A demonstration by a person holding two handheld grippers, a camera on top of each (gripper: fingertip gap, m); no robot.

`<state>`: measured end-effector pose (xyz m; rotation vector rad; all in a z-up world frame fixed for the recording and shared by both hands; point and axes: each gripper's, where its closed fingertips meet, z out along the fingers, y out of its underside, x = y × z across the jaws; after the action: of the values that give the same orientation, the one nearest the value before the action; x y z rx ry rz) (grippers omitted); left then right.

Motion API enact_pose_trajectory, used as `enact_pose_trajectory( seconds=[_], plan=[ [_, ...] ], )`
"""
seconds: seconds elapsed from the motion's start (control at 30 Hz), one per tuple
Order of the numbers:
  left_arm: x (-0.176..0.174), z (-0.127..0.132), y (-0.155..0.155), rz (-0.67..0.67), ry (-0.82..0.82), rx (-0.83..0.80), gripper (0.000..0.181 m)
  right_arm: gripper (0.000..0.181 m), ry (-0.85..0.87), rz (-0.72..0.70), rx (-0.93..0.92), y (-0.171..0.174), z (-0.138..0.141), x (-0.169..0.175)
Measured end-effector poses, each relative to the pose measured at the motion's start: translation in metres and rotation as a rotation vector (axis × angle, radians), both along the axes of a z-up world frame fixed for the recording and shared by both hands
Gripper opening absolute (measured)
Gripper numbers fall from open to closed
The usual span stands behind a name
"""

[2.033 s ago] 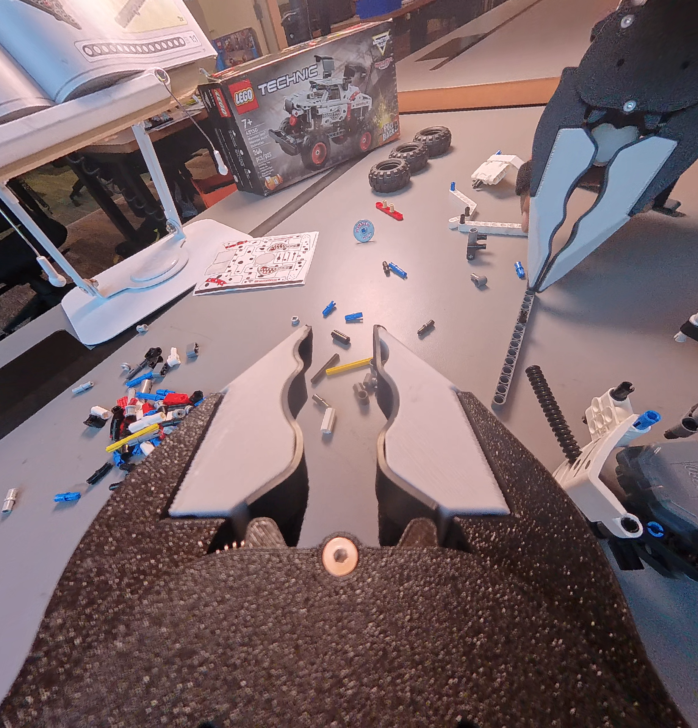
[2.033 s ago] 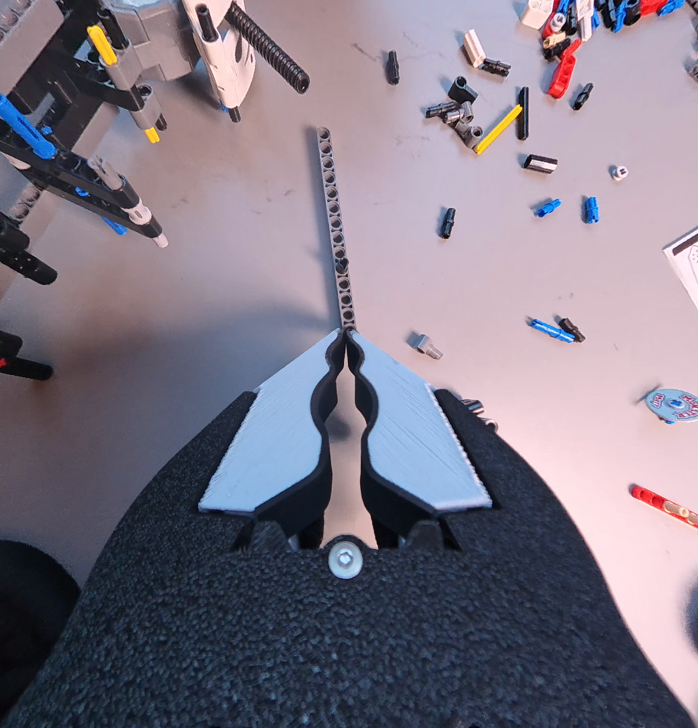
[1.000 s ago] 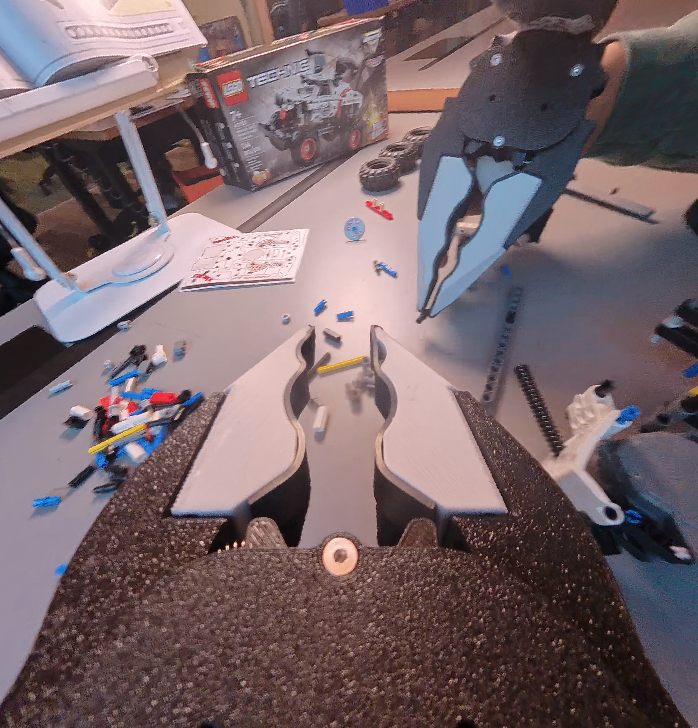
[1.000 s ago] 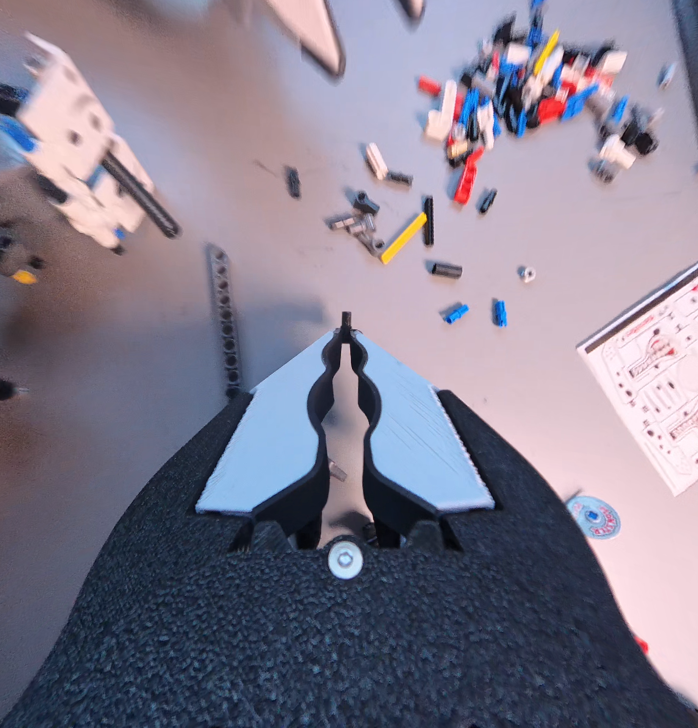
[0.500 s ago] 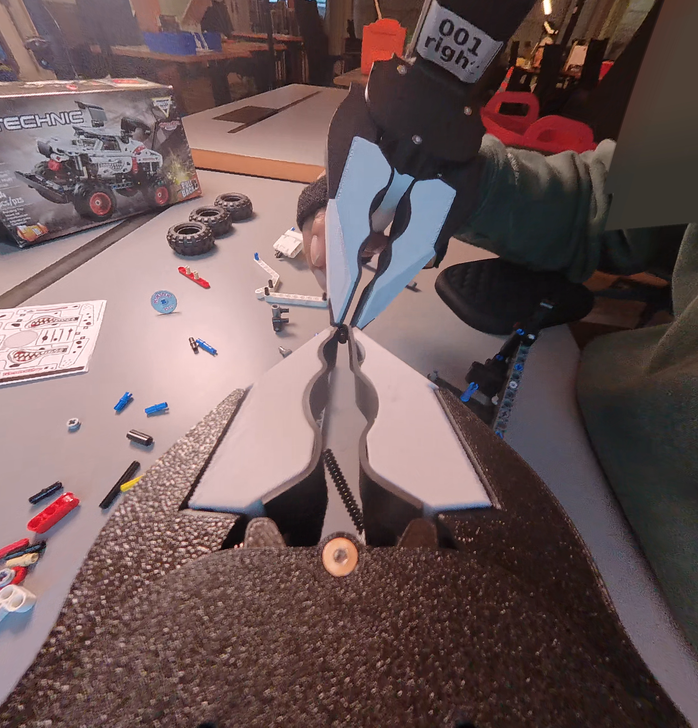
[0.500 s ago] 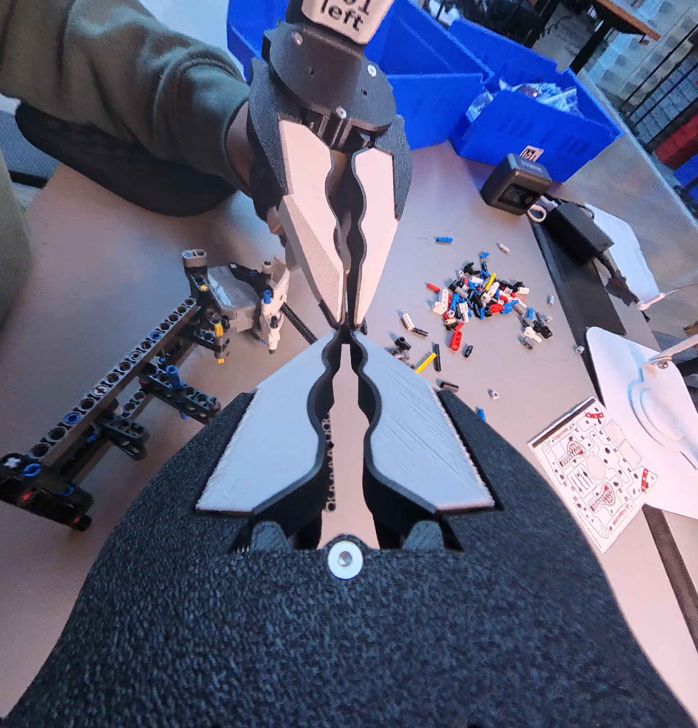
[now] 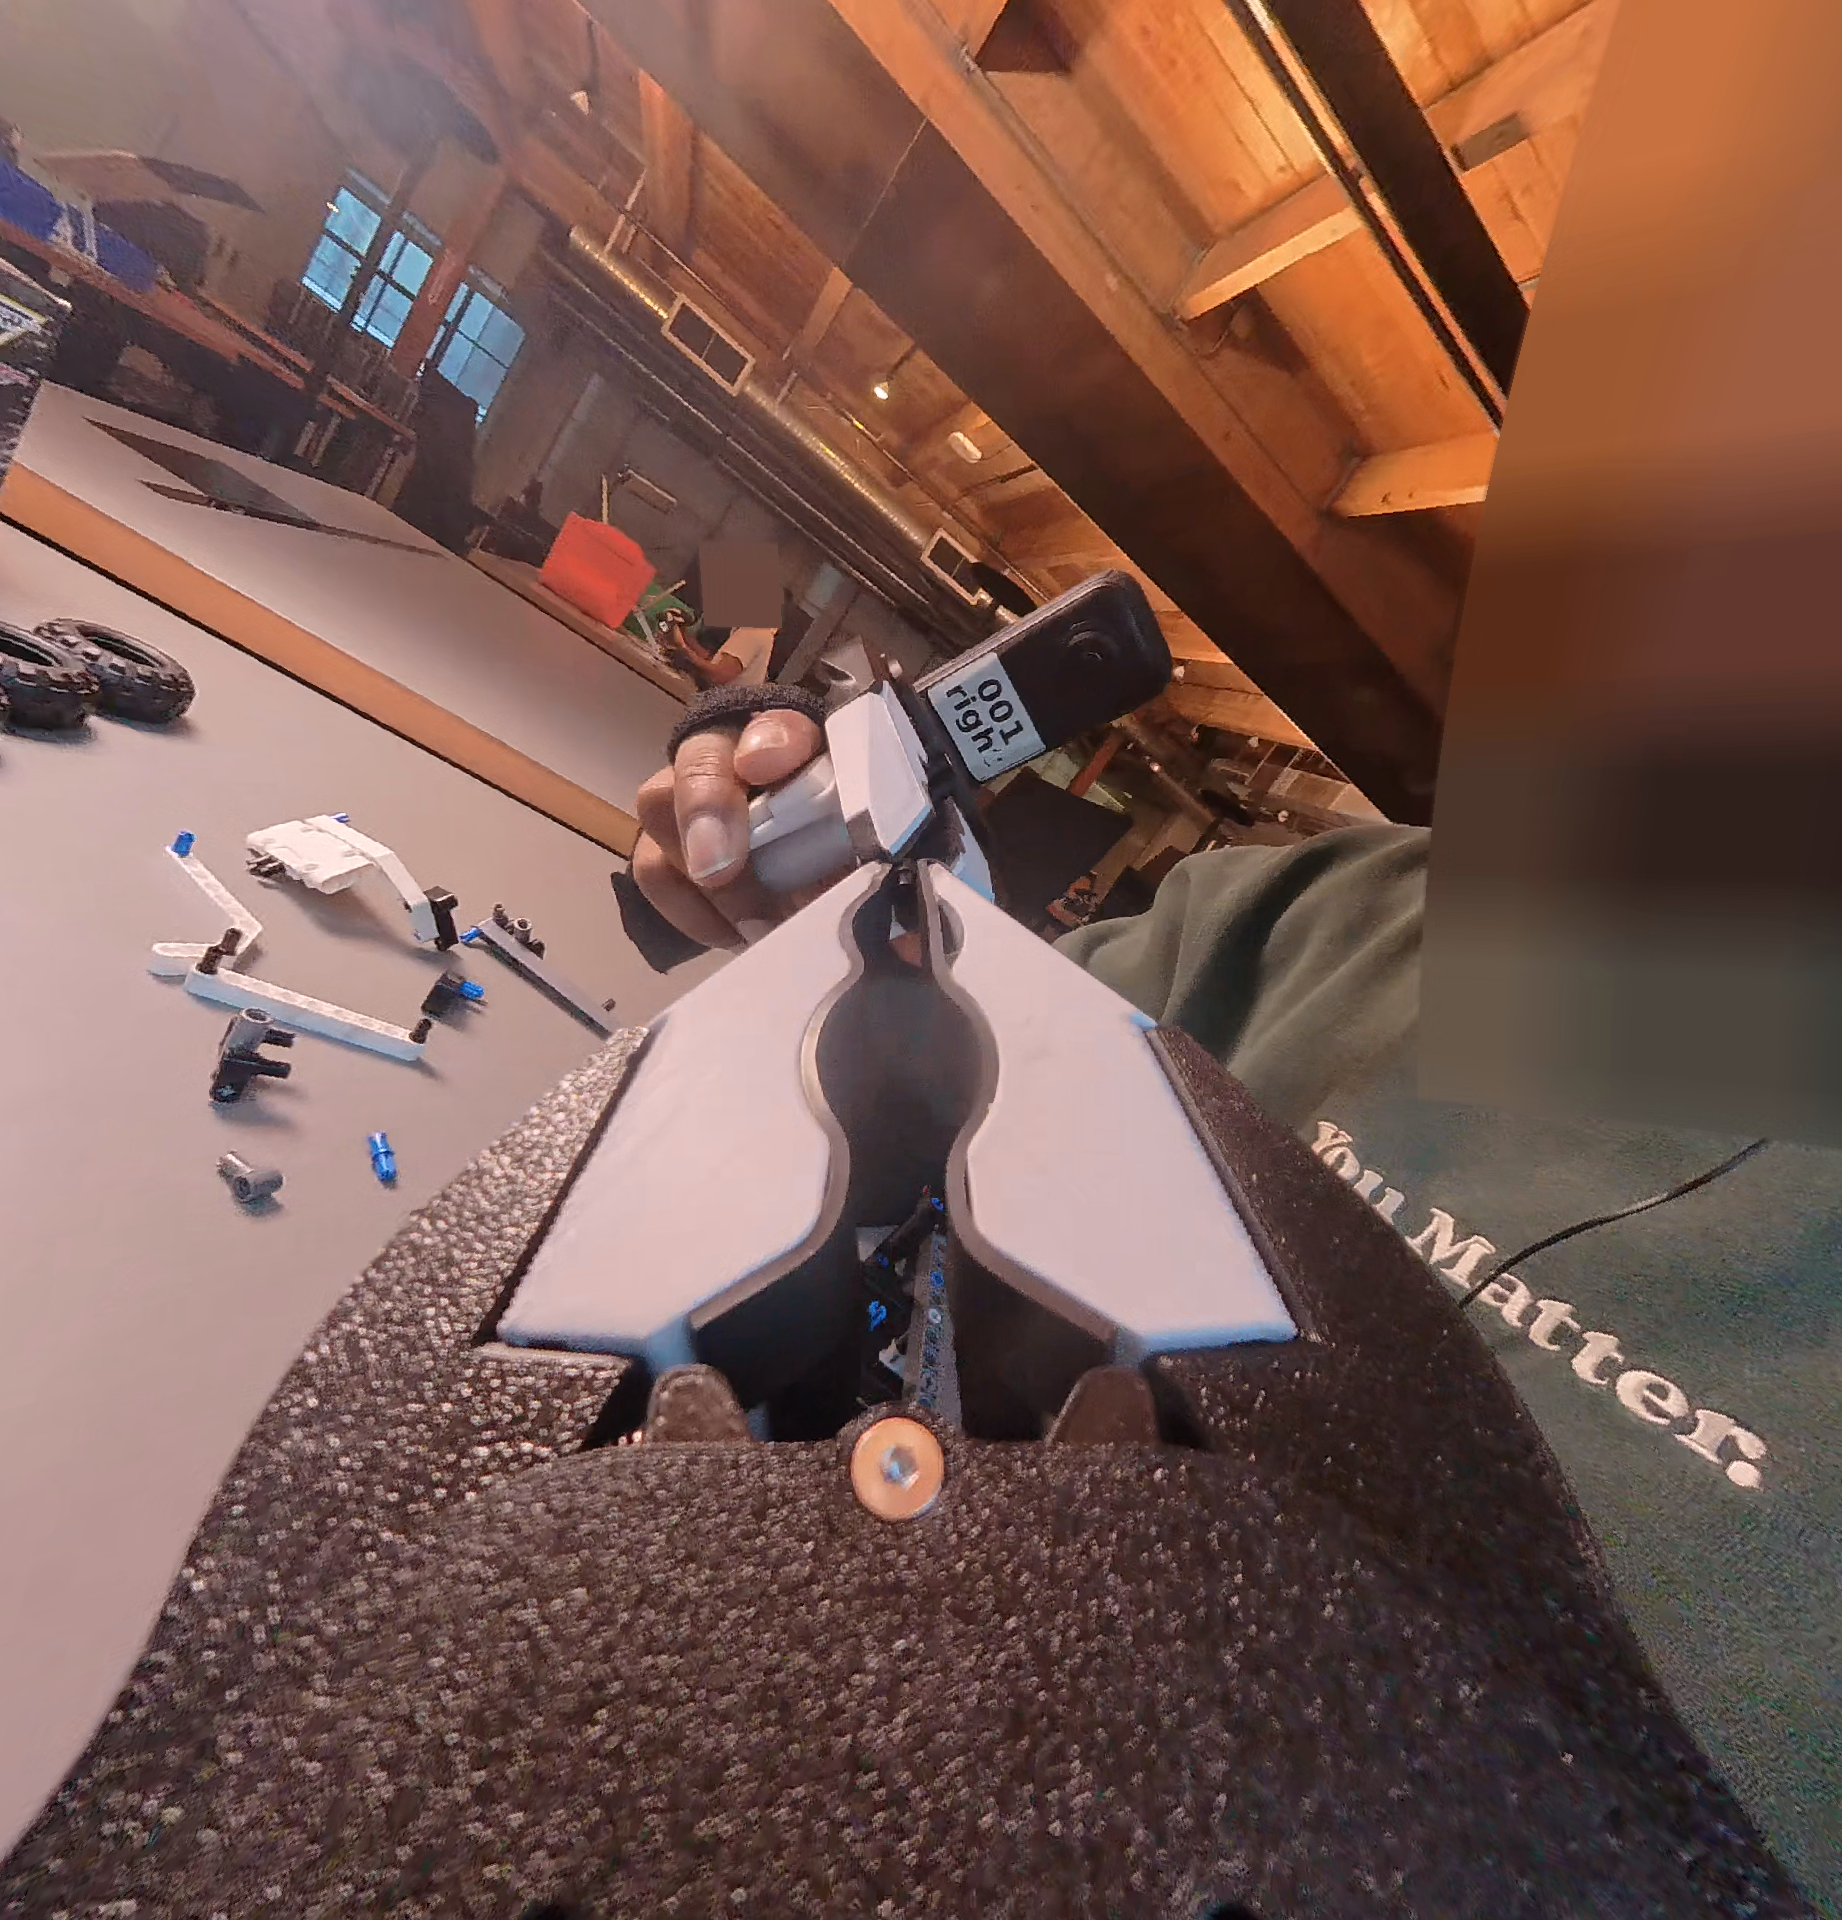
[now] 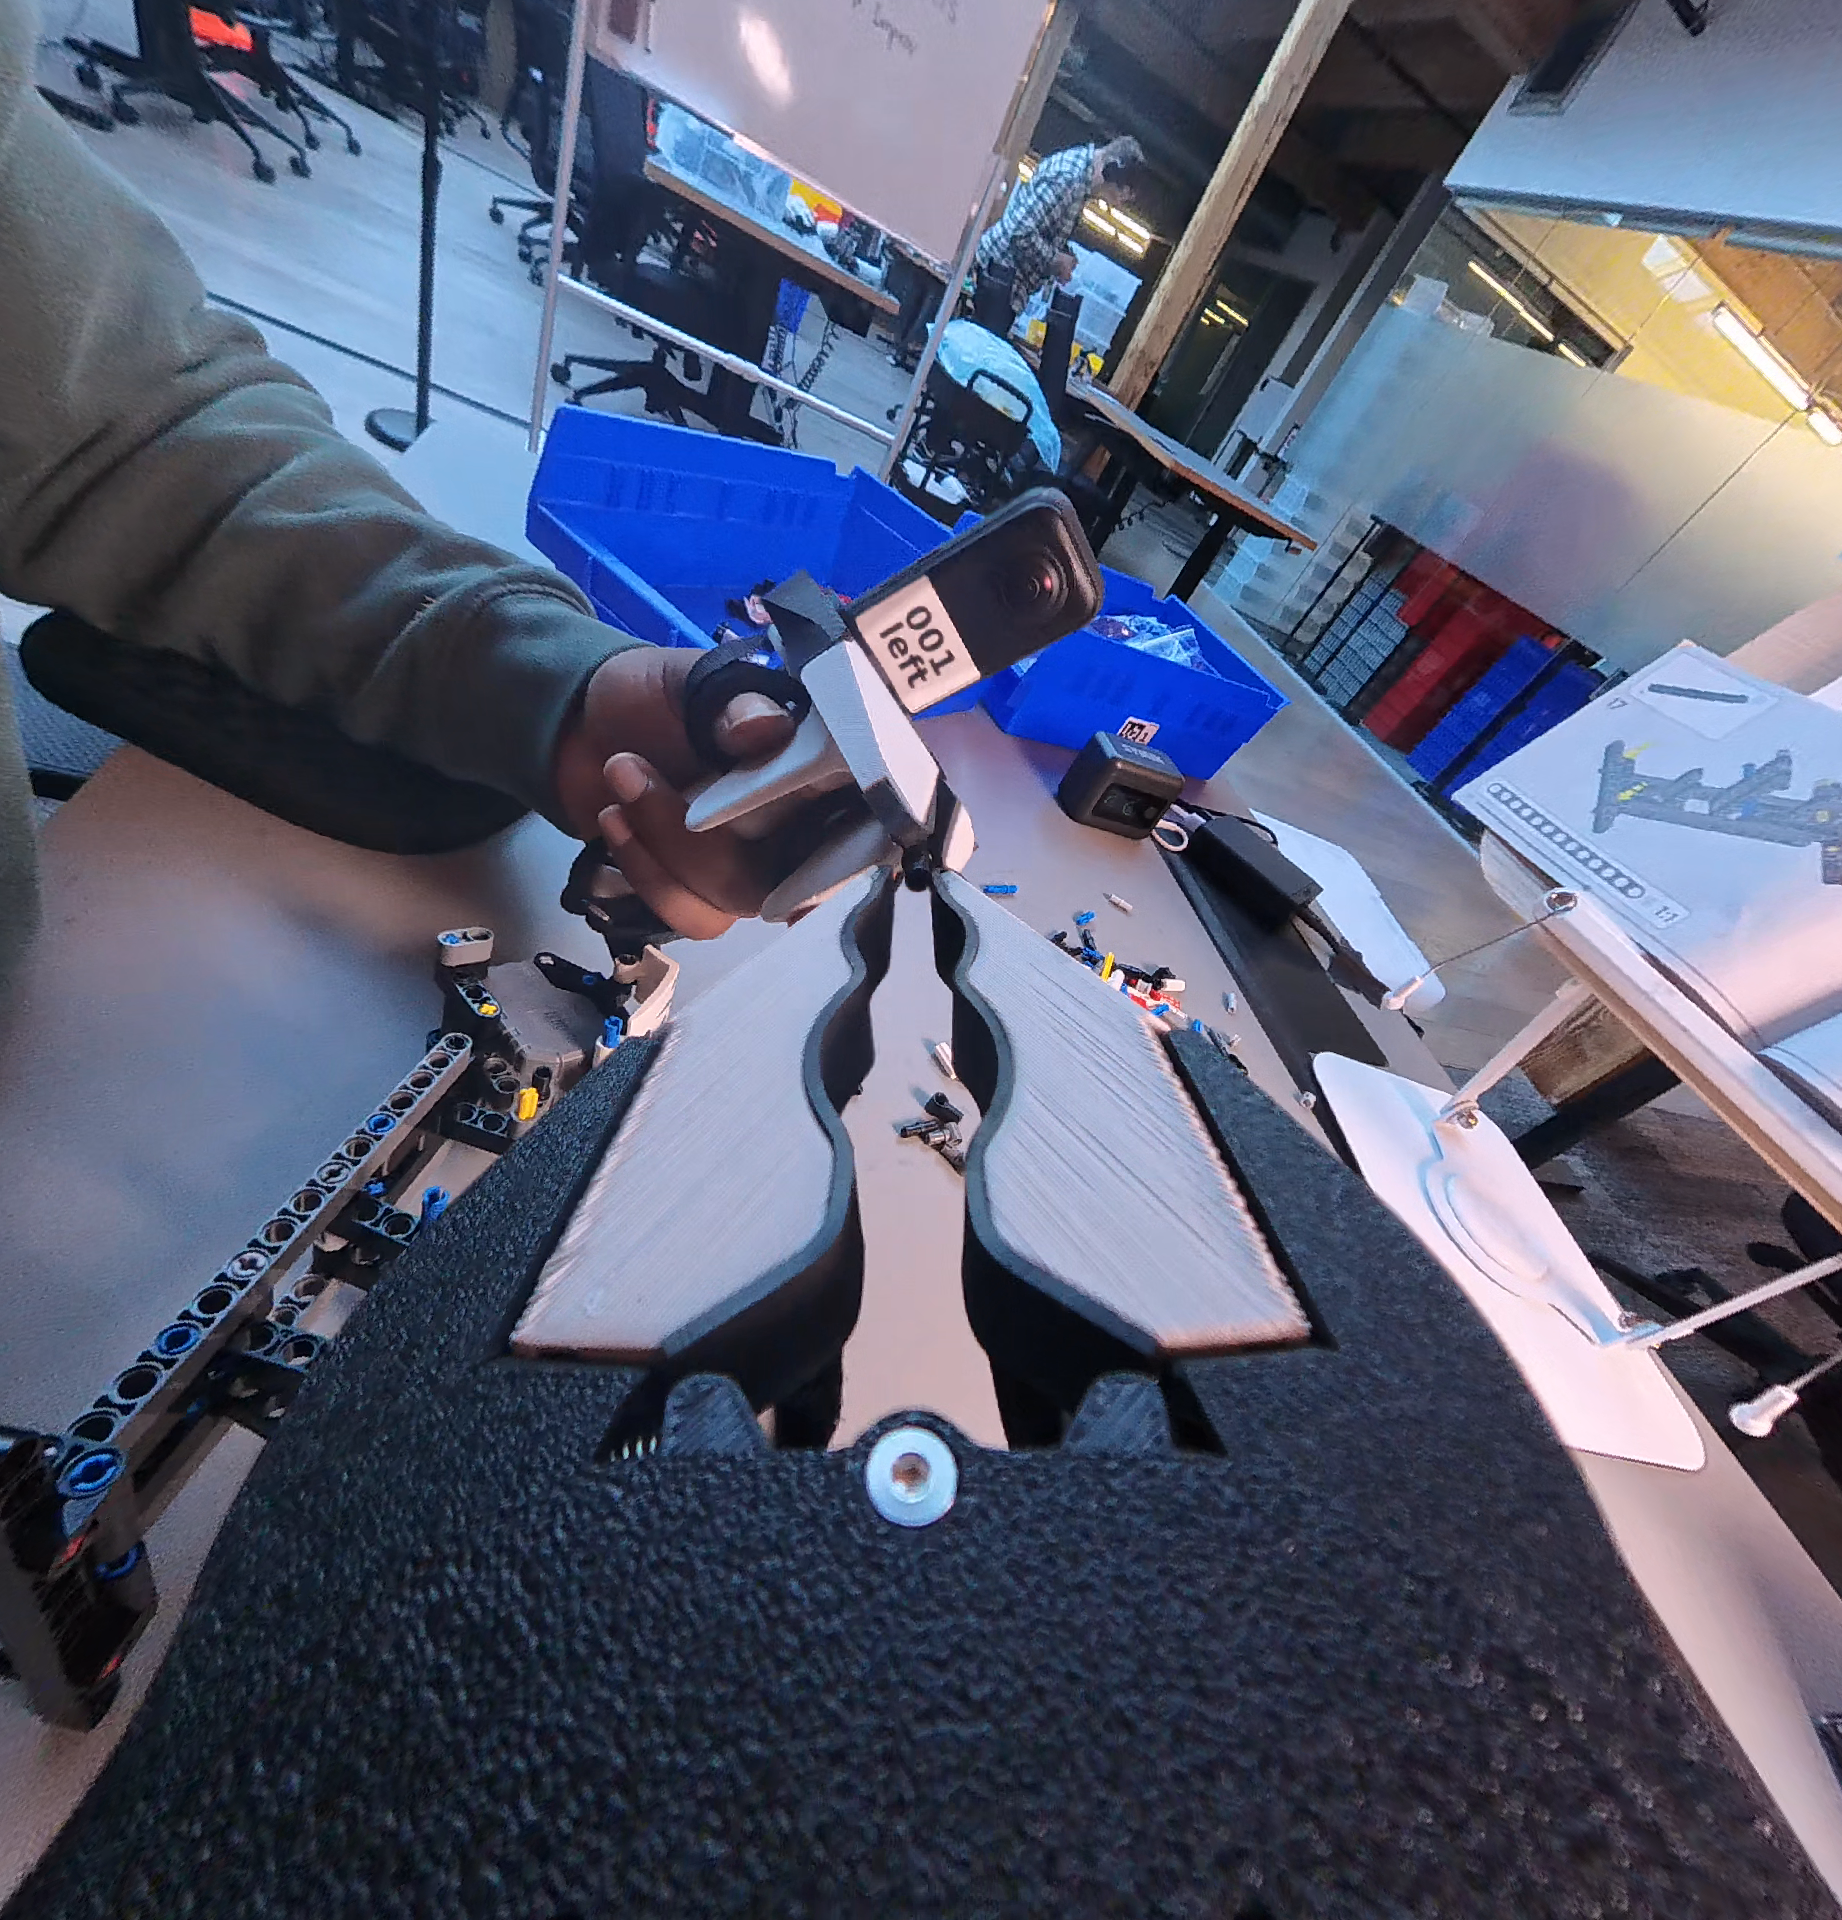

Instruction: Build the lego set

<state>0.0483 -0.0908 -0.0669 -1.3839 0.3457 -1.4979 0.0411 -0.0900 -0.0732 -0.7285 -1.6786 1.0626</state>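
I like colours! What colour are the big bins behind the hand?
Bright blue bins, clearest in the right wrist view.

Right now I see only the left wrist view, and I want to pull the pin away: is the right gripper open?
Observer: Yes. The right gripper has its jaws slightly parted, and the small black pin sits in the left gripper alone.
Operator: Where is the frame?
Observer: The long black beam frame lies on the table, lower left in the right wrist view.
Operator: Any spare pins?
Observer: A pile of small loose pieces lies just beyond the fingertips.
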Motion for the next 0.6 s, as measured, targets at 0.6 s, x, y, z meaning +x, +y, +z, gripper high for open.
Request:
enact_pose_trajectory(
  seconds=[0.6],
  plan=[
    [-0.05,-0.064,0.054,0.261,0.809,0.091,0.025,0.004,-0.391,-0.138,-0.004,0.056,-0.031,0.004]
  ],
)
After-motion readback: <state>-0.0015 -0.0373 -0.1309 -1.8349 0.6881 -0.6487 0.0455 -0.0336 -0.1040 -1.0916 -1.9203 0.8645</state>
